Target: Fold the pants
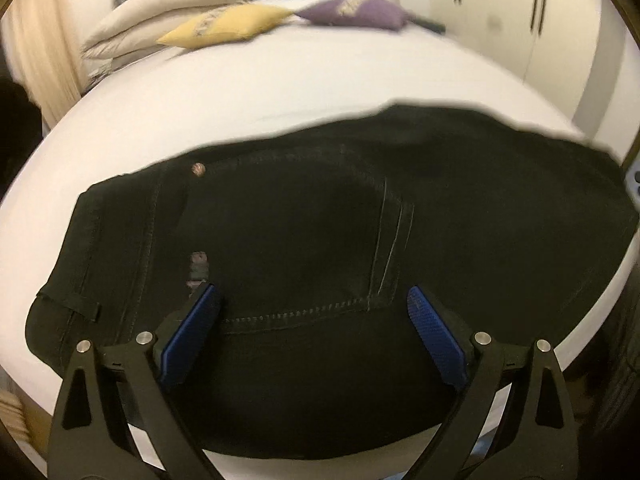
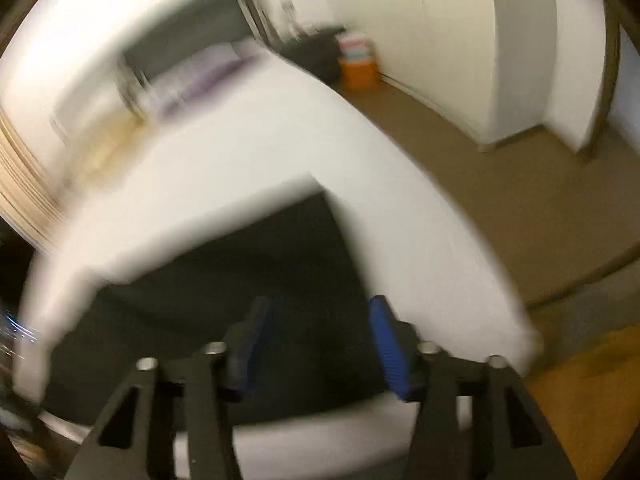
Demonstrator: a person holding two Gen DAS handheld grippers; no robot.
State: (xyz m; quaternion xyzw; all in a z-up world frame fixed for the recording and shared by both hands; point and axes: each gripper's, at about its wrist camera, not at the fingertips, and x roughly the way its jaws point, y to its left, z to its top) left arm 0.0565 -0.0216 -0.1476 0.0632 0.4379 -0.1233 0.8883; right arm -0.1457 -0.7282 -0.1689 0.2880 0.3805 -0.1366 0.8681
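- The black denim pants (image 1: 320,248) lie flat along the near edge of the white bed (image 1: 280,92), apparently part-folded.
- Your left claw (image 1: 314,320) is spread above the waistband area, pinching nothing.
- Your right claw (image 2: 320,332) hangs spread and empty over the cloth's far end.
- Next, judge a hem grip and fold it across.

black denim pants (image 1: 320,240): thick, matt cloth with raised stitch lines and one small shiny metal stud.
white bed sheet (image 1: 280,92): smooth, soft cloth, no shine.
yellow cushion (image 1: 228,24) and purple cushion (image 1: 352,12): soft, matt cloth.
left gripper (image 1: 314,316): black, matt plastic arms, shiny round metal pins, blue pads with a rough, bumpy face.
right gripper (image 2: 320,344): the same black plastic, metal pins and ribbed blue pads, though blurred.
brown floor (image 2: 500,200): dull and flat.
white cupboard doors (image 2: 440,40): smooth, faint shine.
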